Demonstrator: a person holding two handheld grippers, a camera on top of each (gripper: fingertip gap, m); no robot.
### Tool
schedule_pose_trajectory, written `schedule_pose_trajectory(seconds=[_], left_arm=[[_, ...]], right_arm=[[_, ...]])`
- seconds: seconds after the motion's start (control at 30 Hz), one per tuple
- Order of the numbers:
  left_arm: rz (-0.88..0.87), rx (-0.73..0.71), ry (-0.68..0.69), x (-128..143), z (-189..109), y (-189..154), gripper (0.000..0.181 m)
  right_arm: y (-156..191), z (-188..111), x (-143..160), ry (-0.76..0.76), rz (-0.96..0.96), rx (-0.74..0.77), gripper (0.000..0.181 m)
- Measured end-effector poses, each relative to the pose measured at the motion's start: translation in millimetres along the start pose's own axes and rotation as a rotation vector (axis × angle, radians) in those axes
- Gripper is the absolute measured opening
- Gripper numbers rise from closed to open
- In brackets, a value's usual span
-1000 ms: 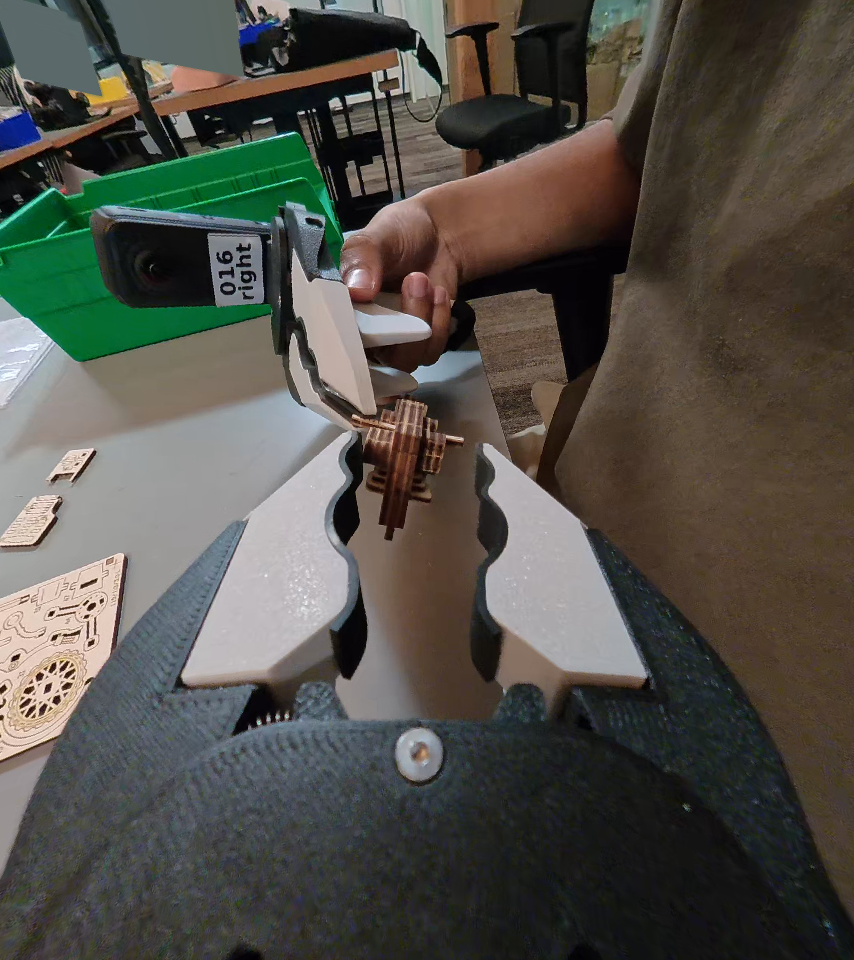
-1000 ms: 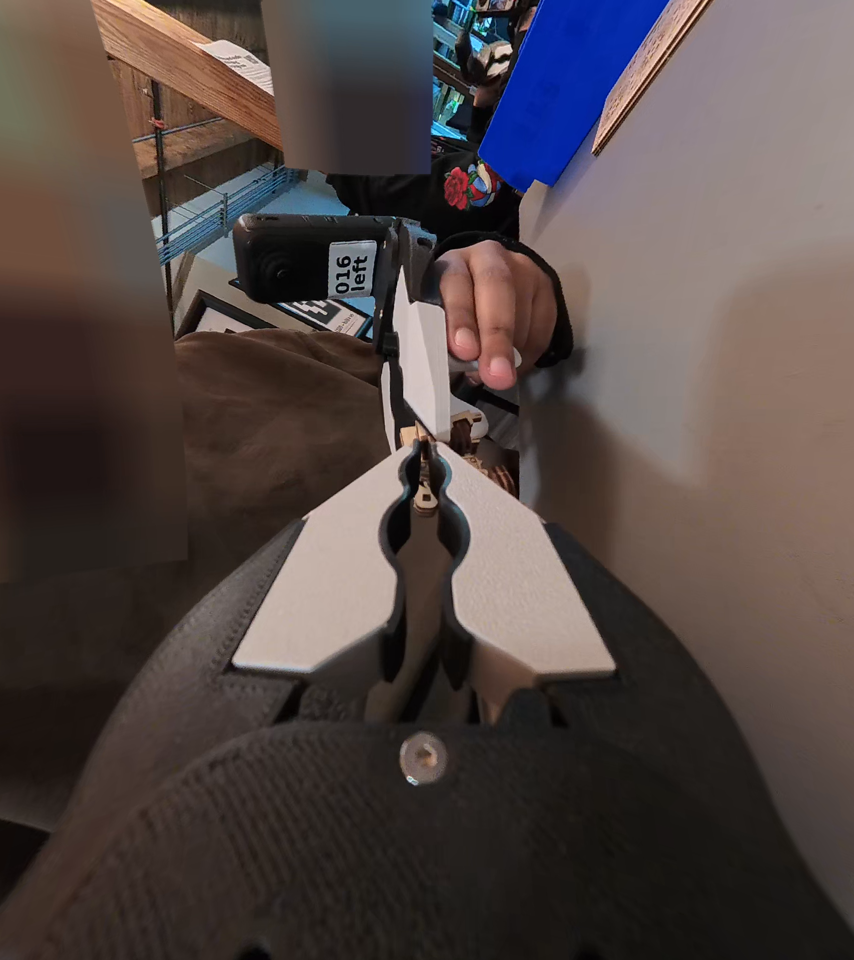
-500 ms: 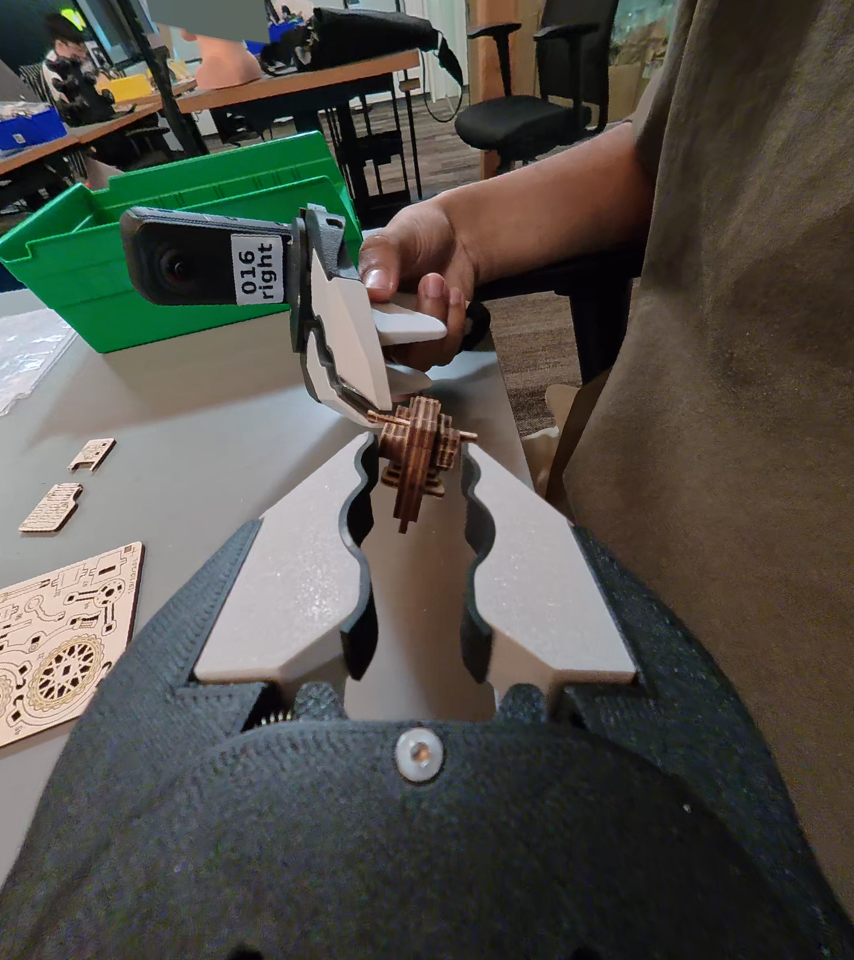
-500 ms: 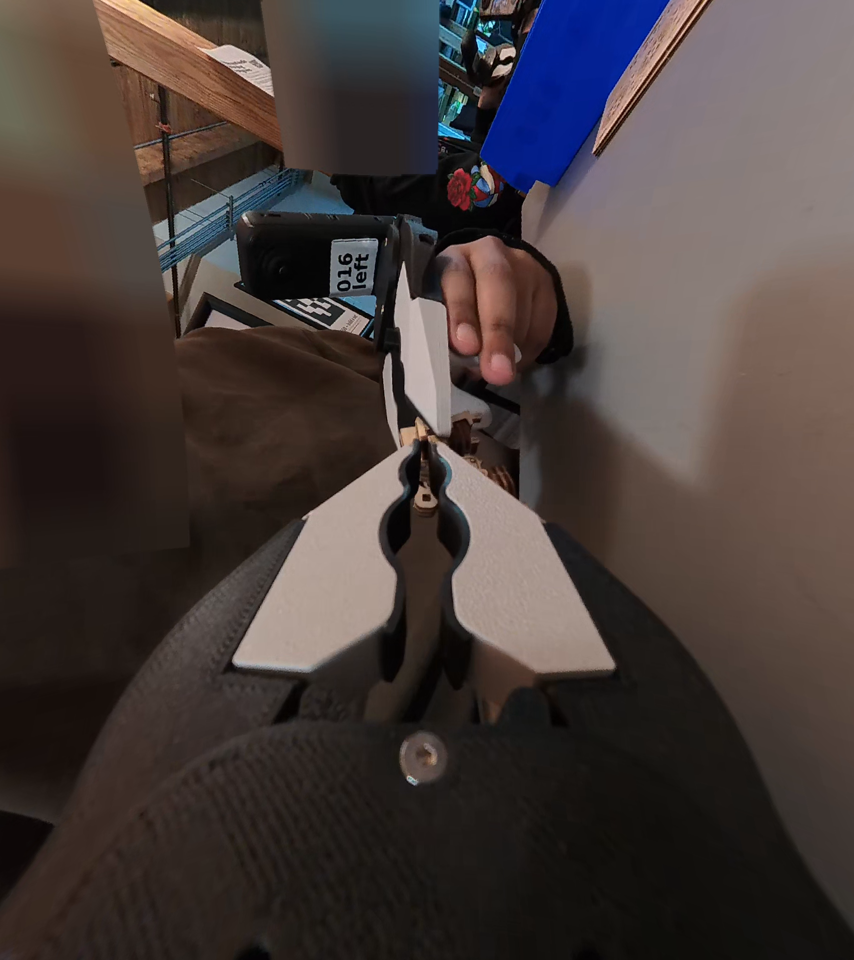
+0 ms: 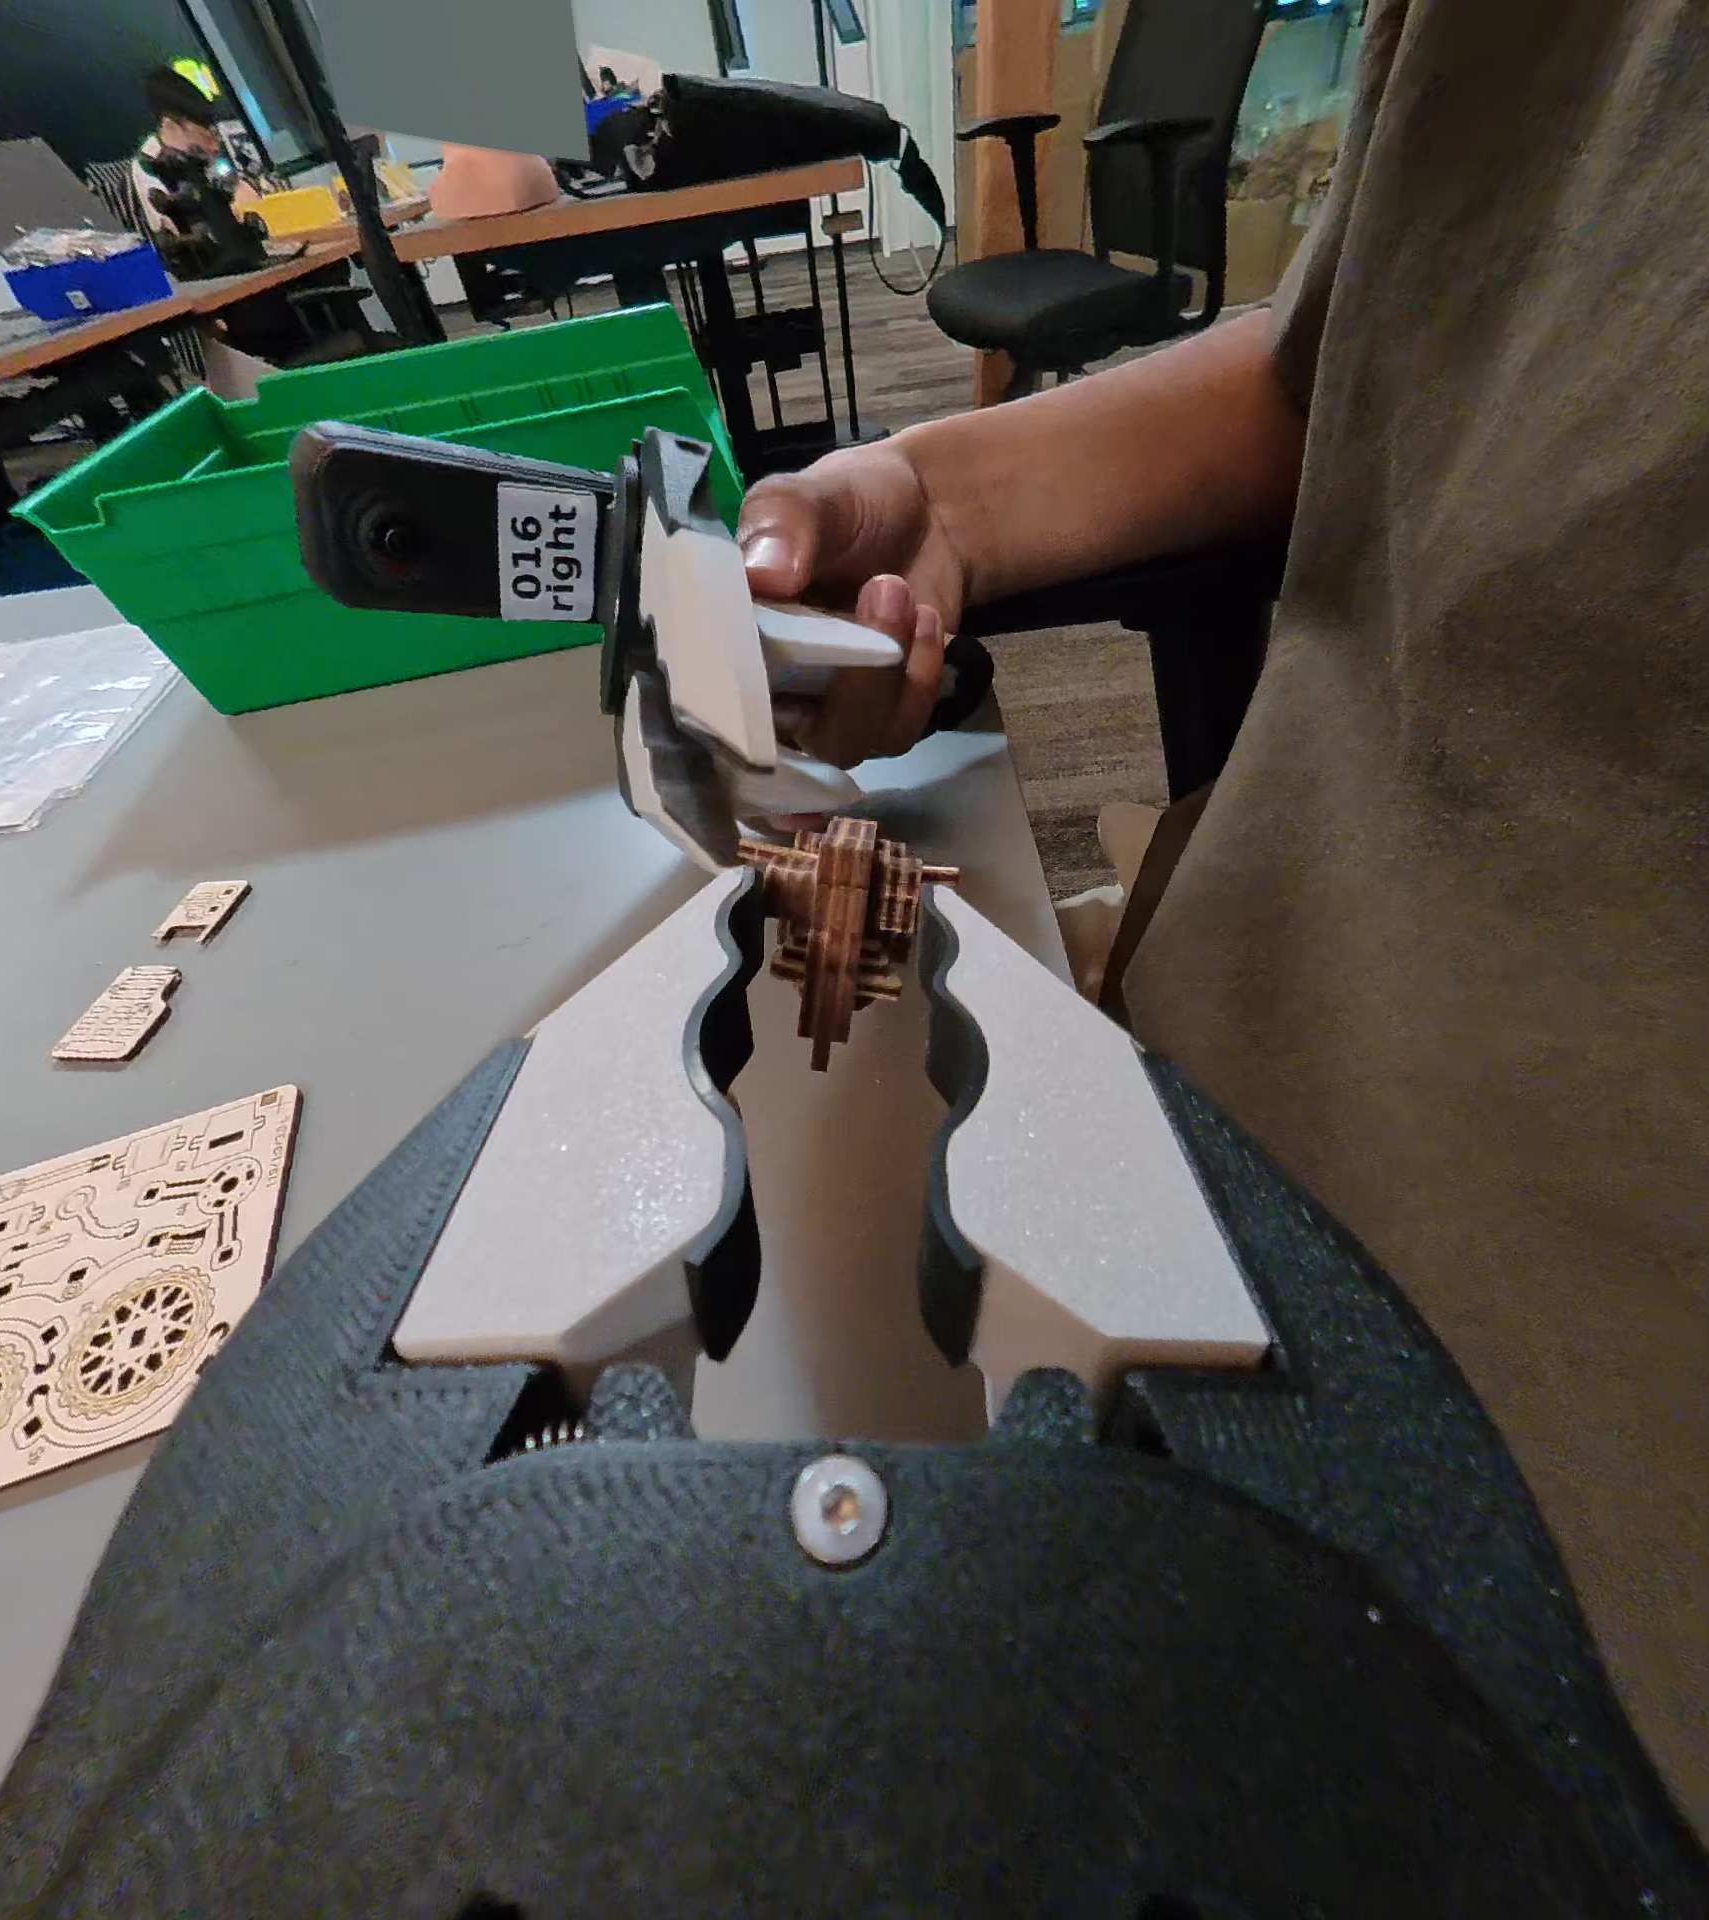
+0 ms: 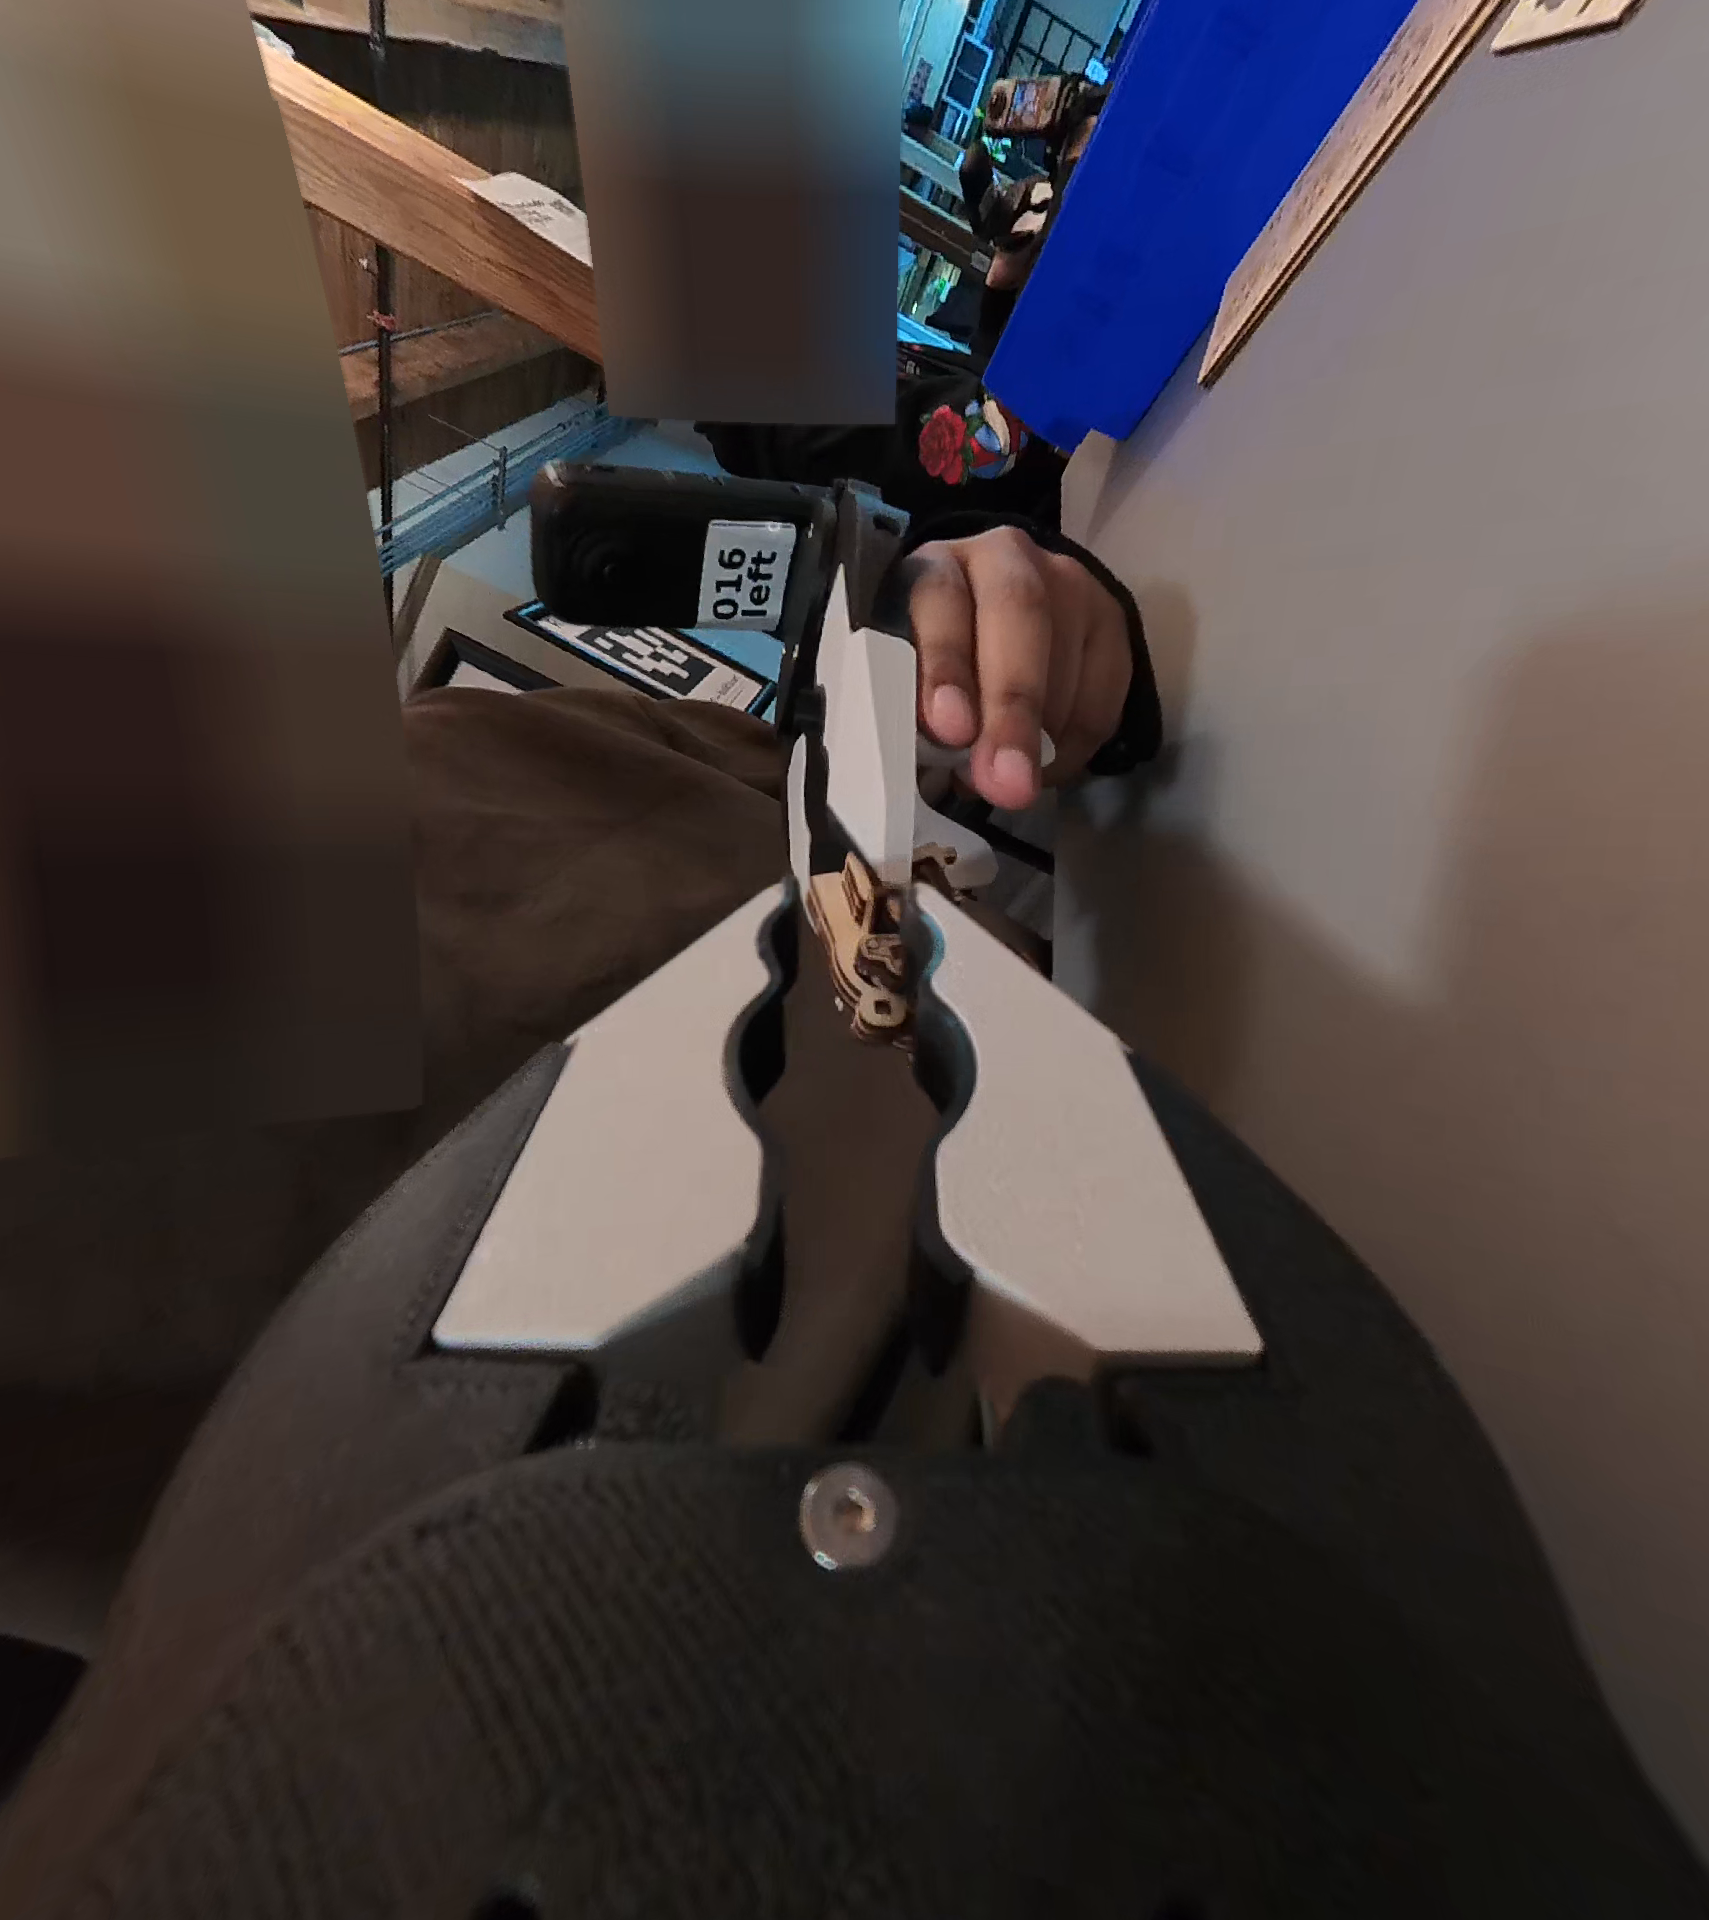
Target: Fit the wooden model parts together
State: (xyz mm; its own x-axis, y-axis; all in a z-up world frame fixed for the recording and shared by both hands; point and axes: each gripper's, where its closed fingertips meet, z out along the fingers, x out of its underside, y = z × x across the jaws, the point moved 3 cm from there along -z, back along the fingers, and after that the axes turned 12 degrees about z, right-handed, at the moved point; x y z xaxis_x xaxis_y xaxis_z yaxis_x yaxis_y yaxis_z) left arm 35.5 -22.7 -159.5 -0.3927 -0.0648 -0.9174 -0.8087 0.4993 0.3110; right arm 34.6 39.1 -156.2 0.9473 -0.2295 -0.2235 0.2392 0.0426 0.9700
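The small wooden model point(image 5: 845, 914), light, stiff and probably fragile at its thin slotted layers, hangs above the bench point(image 5: 393, 831), pinched at its sides by the left tool point(image 5: 839, 904) while the right tool point(image 6: 855, 914) stands spread.

Two close wrist views facing each other along their tongs, wooden model point(image 5: 839, 914) shared between.

Dark layered wooden model point(image 5: 842, 914) upright, above table edge

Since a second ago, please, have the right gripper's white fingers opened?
Yes. The right gripper has opened: its fingertips, then pinched on the small wooden model, now stand apart.
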Motion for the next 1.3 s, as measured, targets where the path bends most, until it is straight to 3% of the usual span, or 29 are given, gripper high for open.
schedule_pose_trajectory(seconds=[0.23,0.57,0.73,1.3], left_arm=[[-0.049,-0.046,-0.024,-1.6,-4.1,11.1,0.026],[-0.226,-0.251,-0.046,7.2,-19.3,52.7,0.026],[-0.363,-0.318,-0.103,12.1,-30.9,71.2,0.025],[-0.587,-0.37,-0.117,39.5,-44.1,93.4,0.025]], right_arm=[[4.4,-11.6,-13.3,-0.085,-0.021,-0.007,0.033],[22.9,-45.9,-49.0,-0.383,-0.243,0.046,0.026],[25.2,-51.2,-53.2,-0.431,-0.272,0.06,0.023],[-29.4,-34.6,-41.5,-0.18,-0.685,0.734,0.011]])
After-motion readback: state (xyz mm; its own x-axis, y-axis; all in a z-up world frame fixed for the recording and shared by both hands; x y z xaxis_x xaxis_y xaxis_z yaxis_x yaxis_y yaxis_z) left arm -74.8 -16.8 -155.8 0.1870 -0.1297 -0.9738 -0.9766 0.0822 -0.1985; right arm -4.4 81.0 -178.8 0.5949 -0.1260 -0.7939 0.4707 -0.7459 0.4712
